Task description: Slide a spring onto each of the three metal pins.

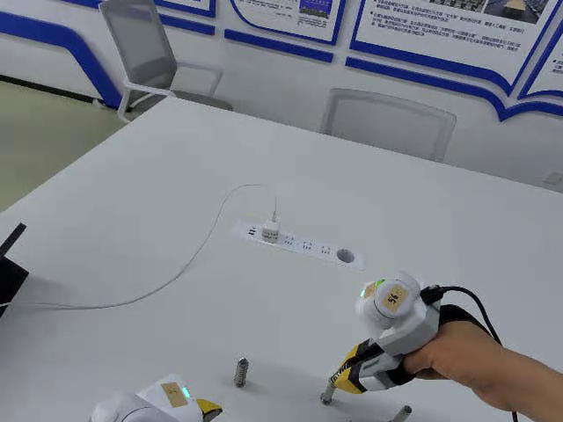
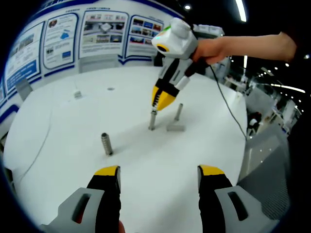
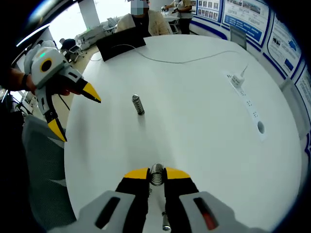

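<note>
Three metal pins stand on the white table [image 1: 176, 176]. The left pin [image 1: 241, 372] carries a spring; it also shows in the left gripper view [image 2: 106, 144] and the right gripper view [image 3: 138, 104]. My right gripper [image 1: 339, 383] is shut on a spring [image 3: 156, 174] and holds it at the top of the middle pin [image 1: 327, 396] [image 2: 152, 119]. The third pin [image 1: 400, 413] [image 2: 177, 112] is bare on its small base. My left gripper [image 2: 159, 171] is open and holds nothing, low at the near left [image 1: 198, 409], a short way back from the pins.
A white power strip [image 1: 299, 243] with a plugged charger and a long white cable [image 1: 176, 272] lies mid-table. A black object [image 1: 9, 272] sits at the left edge. Two grey chairs [image 1: 387, 123] stand behind the table. A person sits at the table's end [image 3: 146, 17].
</note>
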The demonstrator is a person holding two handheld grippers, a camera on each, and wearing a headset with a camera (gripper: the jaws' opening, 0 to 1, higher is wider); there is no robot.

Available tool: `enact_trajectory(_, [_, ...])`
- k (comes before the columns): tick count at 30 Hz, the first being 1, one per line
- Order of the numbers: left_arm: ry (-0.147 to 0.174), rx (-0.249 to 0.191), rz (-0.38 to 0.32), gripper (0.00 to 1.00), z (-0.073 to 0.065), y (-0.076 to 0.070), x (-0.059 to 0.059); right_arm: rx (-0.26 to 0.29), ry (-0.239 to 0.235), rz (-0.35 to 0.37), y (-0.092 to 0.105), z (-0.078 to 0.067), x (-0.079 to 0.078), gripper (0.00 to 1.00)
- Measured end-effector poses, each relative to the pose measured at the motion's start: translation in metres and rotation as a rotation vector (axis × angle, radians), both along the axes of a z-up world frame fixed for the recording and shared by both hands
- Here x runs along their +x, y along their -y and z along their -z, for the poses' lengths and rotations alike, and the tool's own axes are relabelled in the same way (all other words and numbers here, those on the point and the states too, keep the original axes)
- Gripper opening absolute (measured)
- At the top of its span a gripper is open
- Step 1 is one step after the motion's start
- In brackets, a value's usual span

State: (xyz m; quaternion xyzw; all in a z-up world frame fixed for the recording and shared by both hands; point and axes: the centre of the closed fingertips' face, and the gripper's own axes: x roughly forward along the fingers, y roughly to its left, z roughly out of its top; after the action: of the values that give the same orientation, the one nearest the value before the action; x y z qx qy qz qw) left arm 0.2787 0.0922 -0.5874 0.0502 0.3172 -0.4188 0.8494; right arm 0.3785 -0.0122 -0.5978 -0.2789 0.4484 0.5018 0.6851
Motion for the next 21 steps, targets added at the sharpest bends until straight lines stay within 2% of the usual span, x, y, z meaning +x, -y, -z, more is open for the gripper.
enact_trajectory(7, [0.009, 0.002, -0.003, 0.67, -0.002, -0.001, 0.002, -0.008, -0.005, -0.007, -0.002, 0.004, 0.001, 0.13])
enact_trajectory(21, [-0.003, 0.005, -0.006, 0.66, 0.001, -0.003, -0.001, -0.029, -0.015, -0.040, -0.004, 0.018, 0.000, 0.13])
